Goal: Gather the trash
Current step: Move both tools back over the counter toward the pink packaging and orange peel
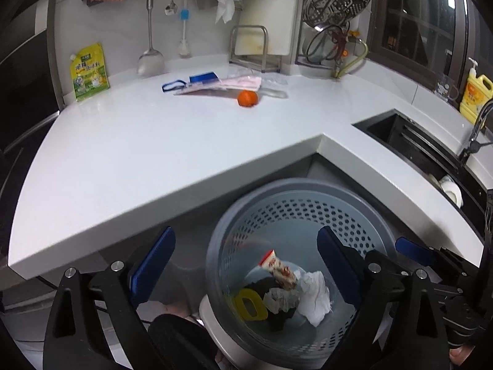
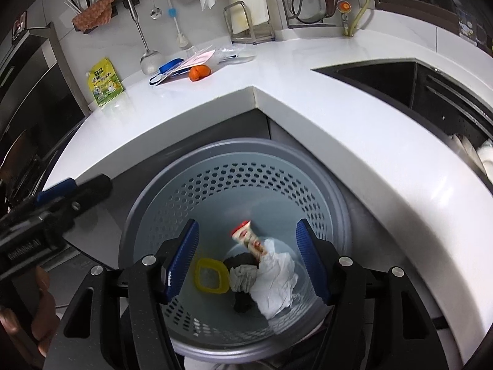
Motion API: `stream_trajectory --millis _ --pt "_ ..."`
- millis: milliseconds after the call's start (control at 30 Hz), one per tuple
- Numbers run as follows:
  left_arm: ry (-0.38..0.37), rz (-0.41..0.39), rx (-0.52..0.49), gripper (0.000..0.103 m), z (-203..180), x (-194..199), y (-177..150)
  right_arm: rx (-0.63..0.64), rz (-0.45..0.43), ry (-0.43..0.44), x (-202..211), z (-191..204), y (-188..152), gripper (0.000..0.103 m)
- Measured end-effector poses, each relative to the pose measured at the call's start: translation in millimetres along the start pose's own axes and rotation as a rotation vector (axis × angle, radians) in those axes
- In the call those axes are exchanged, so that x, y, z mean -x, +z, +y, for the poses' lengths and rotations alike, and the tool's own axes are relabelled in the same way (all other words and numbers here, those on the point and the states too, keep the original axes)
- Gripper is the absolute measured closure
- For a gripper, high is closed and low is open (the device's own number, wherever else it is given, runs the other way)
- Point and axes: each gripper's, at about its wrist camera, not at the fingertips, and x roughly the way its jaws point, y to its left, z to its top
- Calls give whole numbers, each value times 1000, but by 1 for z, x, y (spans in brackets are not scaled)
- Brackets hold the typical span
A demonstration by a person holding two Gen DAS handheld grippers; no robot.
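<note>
A grey perforated trash bin [image 1: 295,203] [image 2: 234,160] stands on the floor below the counter's inner corner. Inside lie a red-and-white snack wrapper [image 1: 279,266] [image 2: 248,239], a crumpled white tissue [image 1: 314,299] [image 2: 274,280], a yellow plastic ring [image 1: 249,305] [image 2: 212,276], a grey wad and something dark. My left gripper [image 1: 246,265] is open and empty above the bin. My right gripper [image 2: 249,259] is open and empty over the bin's mouth. On the counter lie an orange peel [image 1: 247,98] [image 2: 199,72], a pink packet [image 1: 234,83] [image 2: 197,60] and clear plastic wrap [image 1: 274,88] [image 2: 231,54].
A white L-shaped counter [image 1: 154,141] [image 2: 308,86] wraps around the bin. A green-yellow pouch [image 1: 89,72] [image 2: 104,81] leans on the wall. A dark sink [image 1: 431,154] [image 2: 431,92] is at the right, with a yellow soap bottle [image 1: 474,92]. Utensils hang on the wall.
</note>
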Motion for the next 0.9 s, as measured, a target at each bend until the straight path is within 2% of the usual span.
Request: stream_trajectory --millis 133,433,667,900 --pt "17 -41 10 9 7 0 21 17 -10 -1 -5 1 16 39" --pt "67 -78 34 8 27 -23 65 33 -31 11 -24 1 61 37" --pt "118 -76 58 8 57 -48 93 53 -49 23 -50 14 107 37" --pt "133 -67 90 7 83 -70 116 65 -56 28 -80 26 151 37"
